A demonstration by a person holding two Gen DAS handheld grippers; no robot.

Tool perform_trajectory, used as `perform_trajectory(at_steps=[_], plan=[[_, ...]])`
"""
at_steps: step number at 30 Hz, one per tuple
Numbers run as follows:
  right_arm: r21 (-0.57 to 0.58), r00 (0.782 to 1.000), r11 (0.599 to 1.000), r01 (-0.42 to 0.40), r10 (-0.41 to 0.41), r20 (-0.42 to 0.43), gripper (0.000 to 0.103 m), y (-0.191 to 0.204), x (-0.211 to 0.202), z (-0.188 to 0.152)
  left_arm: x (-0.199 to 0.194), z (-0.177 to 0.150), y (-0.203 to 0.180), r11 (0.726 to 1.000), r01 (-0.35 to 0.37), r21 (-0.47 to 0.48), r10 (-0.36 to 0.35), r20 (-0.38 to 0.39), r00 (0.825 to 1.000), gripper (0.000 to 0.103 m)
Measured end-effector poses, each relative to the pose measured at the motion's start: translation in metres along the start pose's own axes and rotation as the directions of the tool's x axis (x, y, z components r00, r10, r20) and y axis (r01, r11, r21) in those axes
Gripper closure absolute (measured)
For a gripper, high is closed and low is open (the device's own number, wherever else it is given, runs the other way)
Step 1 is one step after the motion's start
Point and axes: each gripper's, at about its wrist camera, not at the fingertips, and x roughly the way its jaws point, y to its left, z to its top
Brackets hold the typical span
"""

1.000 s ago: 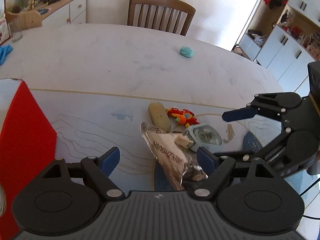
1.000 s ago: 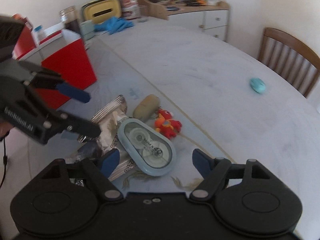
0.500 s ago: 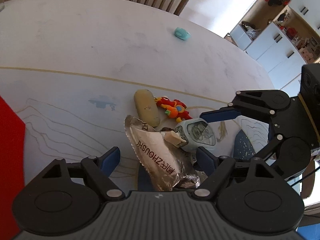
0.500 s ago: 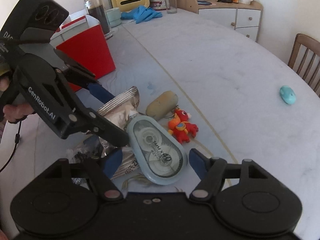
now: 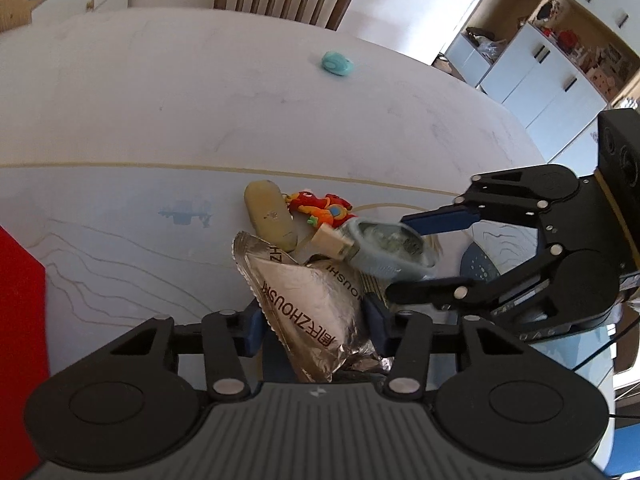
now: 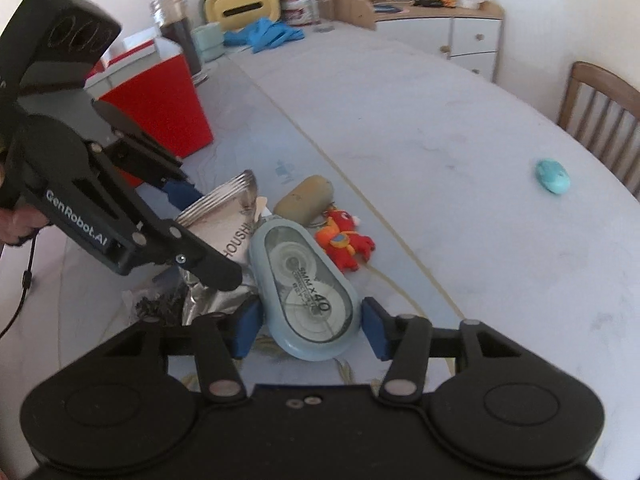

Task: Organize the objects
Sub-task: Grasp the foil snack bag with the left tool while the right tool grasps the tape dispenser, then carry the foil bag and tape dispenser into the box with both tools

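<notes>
My left gripper [image 5: 314, 320] has just been closing and now has the silver foil packet [image 5: 308, 304] between its blue pads, which press against the packet's crumpled sides. My right gripper [image 6: 310, 328] has likewise been closing; the pale blue correction tape dispenser [image 6: 306, 284] sits between its pads, the left pad touching the casing, the right pad just beside it, so I cannot tell whether the grip is firm. The dispenser's tip lies against the packet. Just beyond them on the desk [image 6: 460, 160] lie a tan oblong object [image 6: 306, 198] and a red-and-orange toy figure [image 6: 344, 242], touching each other. Well apart, near the far edge, sits a small turquoise object [image 6: 552, 176].
</notes>
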Motion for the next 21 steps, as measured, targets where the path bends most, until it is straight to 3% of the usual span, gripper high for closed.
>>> perform_trajectory(at_steps=[11,21], plan=[[0.176,0.984,0.971,0.161,-0.172,0.047,0.051,0.014,-0.041,-0.023,-0.025,-0.005,-0.007,1.0,0.016,-0.019,-0.015,0.079,0.997,0.059],[0.246,0.964,0.94,0.235,-0.257,0.063,0.051,0.053,-0.079,-0.02,-0.07,-0.011,-0.015,0.998,0.061,-0.032,-0.056,0.145,0.988,0.059]])
